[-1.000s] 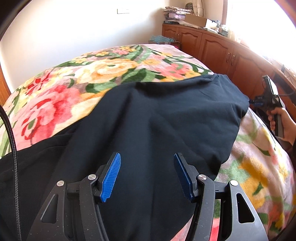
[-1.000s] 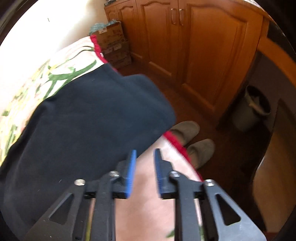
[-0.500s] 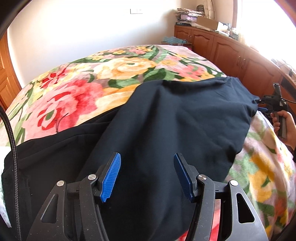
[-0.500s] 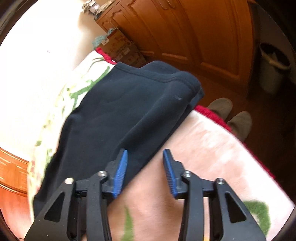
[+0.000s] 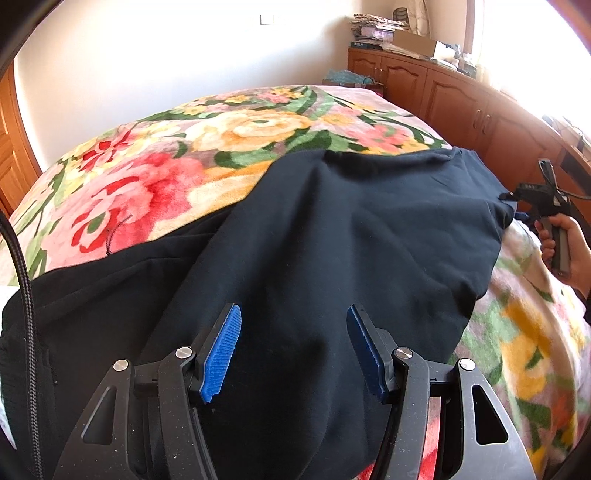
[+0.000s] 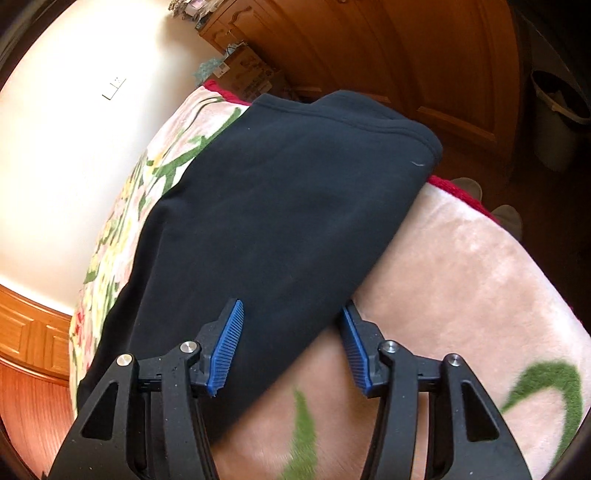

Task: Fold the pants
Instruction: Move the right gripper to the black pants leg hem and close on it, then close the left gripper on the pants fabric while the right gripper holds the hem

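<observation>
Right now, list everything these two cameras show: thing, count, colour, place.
pants: one, black, spread across the bed, one folded end near the bed's edge
blanket: one, floral pink, red, yellow and green, covering the bed under the pants
cabinets: one run, brown wood, along the wall beyond the bed
papers and boxes: a pile, mixed colours, on top of the cabinets
bin: one, grey, on the floor by the cabinets
slippers: two, grey-brown, on the floor past the bed's edge
left claw: one, black with blue pads, open over the pants
right claw: one, black with blue pads, just been opening, pants edge between the pads
hand: one, gripping the right claw's handle
</observation>
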`<action>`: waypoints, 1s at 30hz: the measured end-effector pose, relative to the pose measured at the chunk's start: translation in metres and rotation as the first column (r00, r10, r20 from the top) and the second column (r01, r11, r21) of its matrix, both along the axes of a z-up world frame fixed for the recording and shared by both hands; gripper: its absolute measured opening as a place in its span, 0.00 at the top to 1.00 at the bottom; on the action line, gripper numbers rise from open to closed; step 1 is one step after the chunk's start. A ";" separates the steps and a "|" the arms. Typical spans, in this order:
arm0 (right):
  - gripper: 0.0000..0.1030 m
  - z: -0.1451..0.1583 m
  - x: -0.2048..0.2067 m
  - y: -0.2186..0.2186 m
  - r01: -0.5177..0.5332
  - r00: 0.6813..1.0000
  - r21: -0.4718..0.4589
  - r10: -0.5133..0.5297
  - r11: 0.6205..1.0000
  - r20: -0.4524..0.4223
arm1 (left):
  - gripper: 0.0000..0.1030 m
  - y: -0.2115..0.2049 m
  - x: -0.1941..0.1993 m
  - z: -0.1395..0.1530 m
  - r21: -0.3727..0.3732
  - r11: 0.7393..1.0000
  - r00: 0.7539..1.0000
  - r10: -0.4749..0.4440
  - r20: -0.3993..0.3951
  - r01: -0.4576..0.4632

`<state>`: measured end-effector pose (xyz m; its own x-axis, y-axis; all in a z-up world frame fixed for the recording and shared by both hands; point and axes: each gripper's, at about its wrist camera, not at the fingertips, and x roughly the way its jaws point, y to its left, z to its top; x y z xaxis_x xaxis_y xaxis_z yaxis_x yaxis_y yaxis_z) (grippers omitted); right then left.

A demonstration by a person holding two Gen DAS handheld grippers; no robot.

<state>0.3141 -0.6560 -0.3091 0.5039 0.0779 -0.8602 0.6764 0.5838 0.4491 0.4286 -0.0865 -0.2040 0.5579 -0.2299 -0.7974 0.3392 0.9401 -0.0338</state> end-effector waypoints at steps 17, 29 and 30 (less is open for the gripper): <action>0.87 0.077 0.025 0.035 -0.205 0.978 -0.321 0.180 0.925 -0.107 | 0.40 0.005 -0.021 0.032 -0.022 1.000 1.000 -0.005 0.022 0.006; 0.87 0.162 -0.068 0.057 -0.319 0.946 -0.414 0.258 0.852 -0.198 | 0.40 0.059 -0.070 0.077 -0.061 0.997 0.995 0.050 0.082 -0.045; 0.87 0.162 -0.074 0.057 -0.321 0.945 -0.414 0.256 0.852 -0.205 | 0.40 0.063 -0.070 0.076 -0.056 0.997 0.995 0.057 0.077 -0.052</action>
